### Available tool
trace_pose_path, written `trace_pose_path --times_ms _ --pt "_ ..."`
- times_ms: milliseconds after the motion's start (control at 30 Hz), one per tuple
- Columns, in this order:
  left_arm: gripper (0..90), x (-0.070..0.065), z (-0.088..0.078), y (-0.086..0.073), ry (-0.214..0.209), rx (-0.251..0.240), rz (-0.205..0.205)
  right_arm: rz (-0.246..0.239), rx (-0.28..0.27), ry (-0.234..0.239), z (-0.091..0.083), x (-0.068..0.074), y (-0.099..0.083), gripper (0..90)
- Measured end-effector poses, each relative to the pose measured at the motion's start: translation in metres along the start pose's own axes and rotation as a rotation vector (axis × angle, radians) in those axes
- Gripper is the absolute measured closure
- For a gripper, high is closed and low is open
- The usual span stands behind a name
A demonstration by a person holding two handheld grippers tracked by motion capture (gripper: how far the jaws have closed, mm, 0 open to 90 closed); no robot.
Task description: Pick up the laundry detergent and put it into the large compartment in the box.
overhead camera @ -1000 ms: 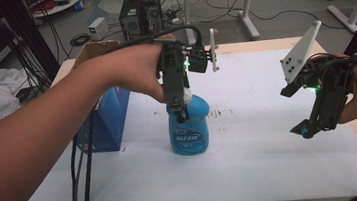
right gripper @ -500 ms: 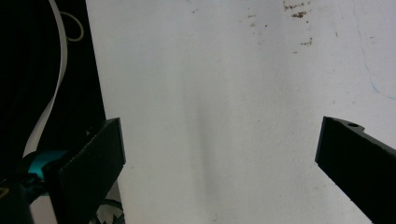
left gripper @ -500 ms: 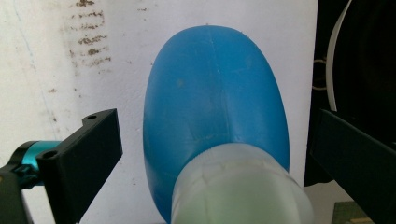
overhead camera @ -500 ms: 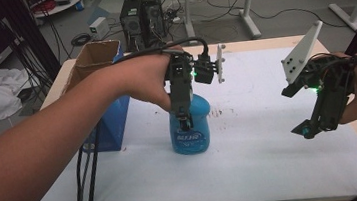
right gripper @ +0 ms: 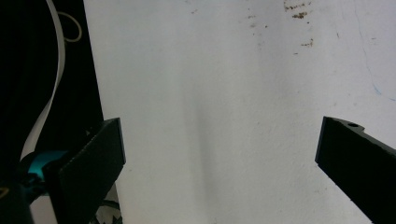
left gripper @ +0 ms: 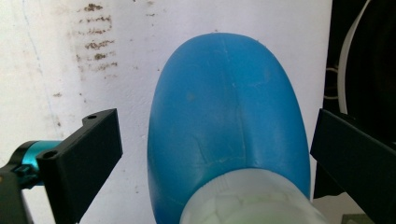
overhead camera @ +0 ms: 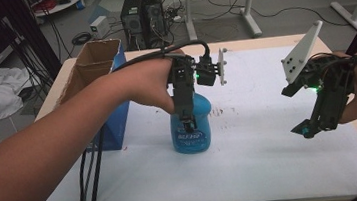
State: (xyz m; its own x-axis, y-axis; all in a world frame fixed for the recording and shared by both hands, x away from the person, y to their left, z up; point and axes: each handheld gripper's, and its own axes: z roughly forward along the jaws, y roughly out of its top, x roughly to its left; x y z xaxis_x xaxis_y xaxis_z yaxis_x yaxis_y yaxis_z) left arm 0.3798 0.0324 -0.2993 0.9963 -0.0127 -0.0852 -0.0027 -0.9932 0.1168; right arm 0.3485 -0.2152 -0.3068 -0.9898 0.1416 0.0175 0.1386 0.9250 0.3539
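A blue plastic bottle with a white label stands upright near the middle of the white table. My left gripper points straight down over its top. In the left gripper view the bottle's blue shoulder and pale neck sit between the two black jaws, and table shows in the gap on the left side, so the left gripper is open. My right gripper hangs above the table's right side. It is open, with bare white tabletop between its jaws.
An open blue cardboard box stands at the table's left, behind my left forearm. Dark smudges mark the tabletop near the bottle. Black cables trail off the front left edge. Computer towers stand on the floor beyond the table.
My left gripper has shifted a little to the right and lower over the bottle. The right gripper has barely moved.
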Motion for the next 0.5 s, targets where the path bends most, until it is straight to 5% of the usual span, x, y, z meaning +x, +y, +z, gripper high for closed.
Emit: trace_pose_path --times_ms 500 --pt "10.6 -0.0047 0.0009 0.0036 0.018 0.025 0.021 0.000 -0.001 -0.002 0.0010 0.0007 0.0009 0.6"
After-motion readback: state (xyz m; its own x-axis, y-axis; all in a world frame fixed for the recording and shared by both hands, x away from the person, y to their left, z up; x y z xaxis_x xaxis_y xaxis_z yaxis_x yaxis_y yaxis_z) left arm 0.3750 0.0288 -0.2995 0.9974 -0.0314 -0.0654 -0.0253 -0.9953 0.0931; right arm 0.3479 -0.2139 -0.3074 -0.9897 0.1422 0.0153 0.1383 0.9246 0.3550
